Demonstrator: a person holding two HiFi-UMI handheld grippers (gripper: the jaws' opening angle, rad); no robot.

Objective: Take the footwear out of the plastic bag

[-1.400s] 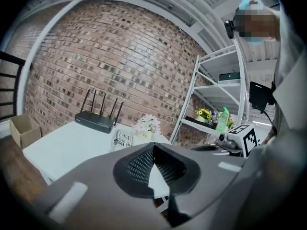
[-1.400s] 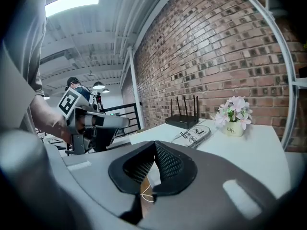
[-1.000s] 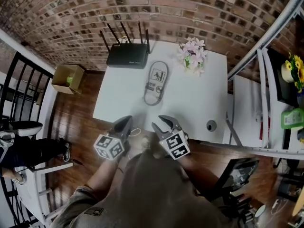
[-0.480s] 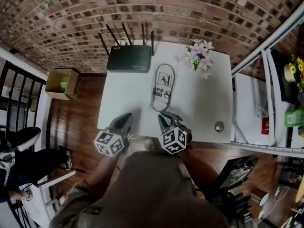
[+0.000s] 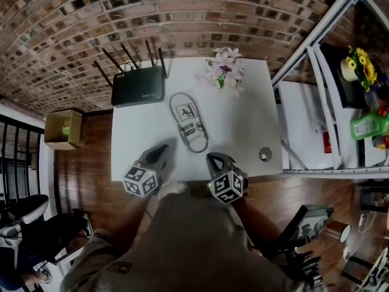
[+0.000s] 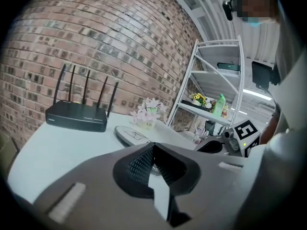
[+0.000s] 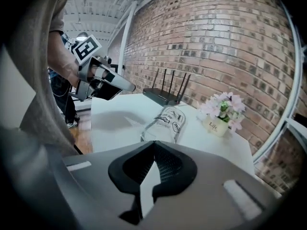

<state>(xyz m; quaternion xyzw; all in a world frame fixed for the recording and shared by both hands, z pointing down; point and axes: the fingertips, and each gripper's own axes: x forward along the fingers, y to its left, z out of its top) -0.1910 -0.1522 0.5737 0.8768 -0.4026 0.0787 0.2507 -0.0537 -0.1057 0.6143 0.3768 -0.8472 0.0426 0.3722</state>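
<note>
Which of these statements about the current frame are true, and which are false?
1. The plastic bag lies on the white table. True.
2. The right tool grips the plastic bag. False: it is shut with nothing between its jaws.
3. The left tool is shut. True.
4. In the head view, the router stands right of the flowers. False: it stands left of them.

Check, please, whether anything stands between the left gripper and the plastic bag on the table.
Nothing visible does: only bare table lies between the left gripper and the plastic bag.
</note>
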